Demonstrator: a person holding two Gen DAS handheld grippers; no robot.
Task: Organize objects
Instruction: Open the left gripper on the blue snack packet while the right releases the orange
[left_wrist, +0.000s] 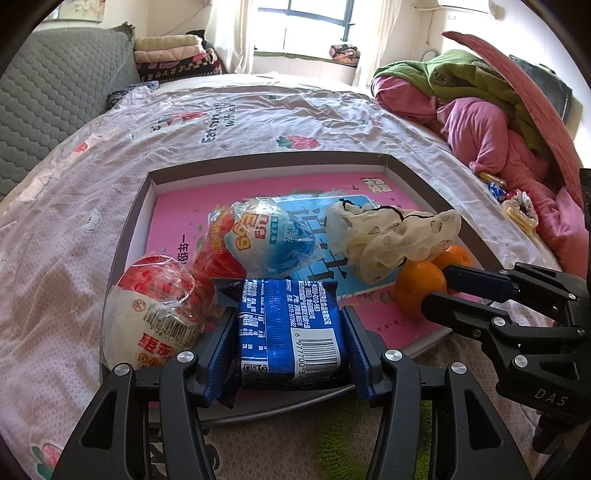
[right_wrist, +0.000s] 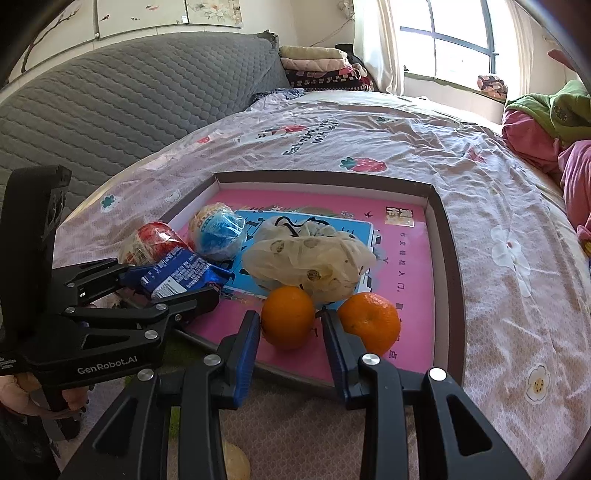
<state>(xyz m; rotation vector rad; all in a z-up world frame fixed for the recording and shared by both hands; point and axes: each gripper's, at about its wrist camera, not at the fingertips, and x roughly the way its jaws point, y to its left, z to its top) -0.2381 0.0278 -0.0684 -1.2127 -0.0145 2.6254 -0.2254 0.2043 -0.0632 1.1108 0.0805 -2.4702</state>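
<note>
A shallow box tray (left_wrist: 258, 158) with a pink printed floor lies on the bed. My left gripper (left_wrist: 288, 317) is shut on a blue snack packet (left_wrist: 291, 325) at the tray's near edge, just above its floor. A red-and-white wrapped egg (left_wrist: 155, 310) sits left of it, and a blue-and-white wrapped egg (left_wrist: 266, 232) lies behind. My right gripper (right_wrist: 290, 319) is shut on an orange (right_wrist: 288, 317) in the tray's near part. A second orange (right_wrist: 369, 321) rests just right of it. A cream patterned cloth (right_wrist: 306, 258) lies behind both.
The pink strawberry-print bedsheet (left_wrist: 221, 118) surrounds the tray. Pink and green clothes (left_wrist: 480, 122) are piled at the right, with small wrapped items (left_wrist: 517, 206) beside them. A grey quilted headboard (right_wrist: 129, 99) stands at the left. A person's hand (right_wrist: 22, 395) holds the left gripper's handle.
</note>
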